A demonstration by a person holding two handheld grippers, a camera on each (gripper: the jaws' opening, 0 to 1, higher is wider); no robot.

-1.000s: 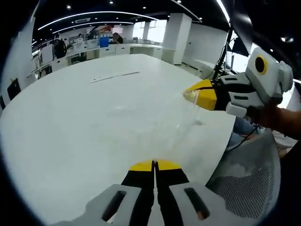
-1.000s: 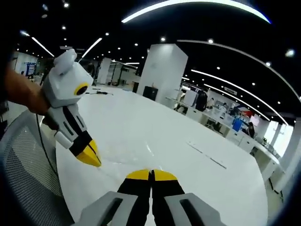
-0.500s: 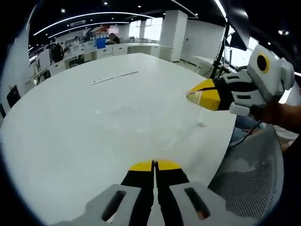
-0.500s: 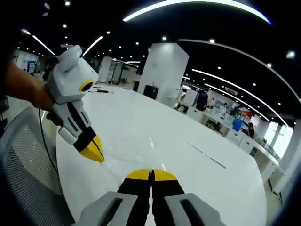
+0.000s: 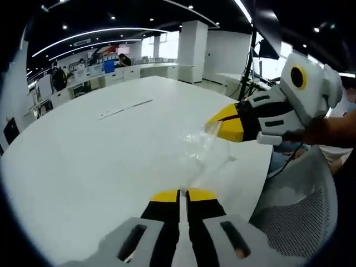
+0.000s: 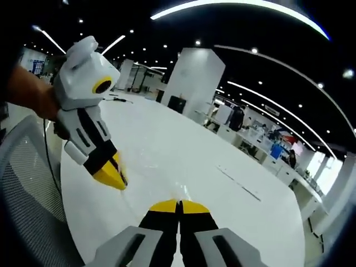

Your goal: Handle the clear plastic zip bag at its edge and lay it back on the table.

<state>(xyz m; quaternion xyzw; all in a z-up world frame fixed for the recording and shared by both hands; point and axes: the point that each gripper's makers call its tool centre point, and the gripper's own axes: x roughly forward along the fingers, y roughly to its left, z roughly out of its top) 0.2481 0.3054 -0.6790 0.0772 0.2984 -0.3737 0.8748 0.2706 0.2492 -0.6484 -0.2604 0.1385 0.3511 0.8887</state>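
Moved: we have drawn the clear plastic zip bag (image 5: pixel 196 146) up, now crumpled.
Left gripper (image 5: pixel 183 194): clamped on its near edge.
Right gripper (image 5: pixel 214 122): pinching the opposite edge, above the table's (image 5: pixel 83 156) near edge.

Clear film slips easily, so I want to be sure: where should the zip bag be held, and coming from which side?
Grip the clear plastic zip bag by its thin edges, coming in from opposite ends. Both grippers already do this: the left gripper and right gripper are shut on opposite ends, so it hangs stretched and crumpled above the table.
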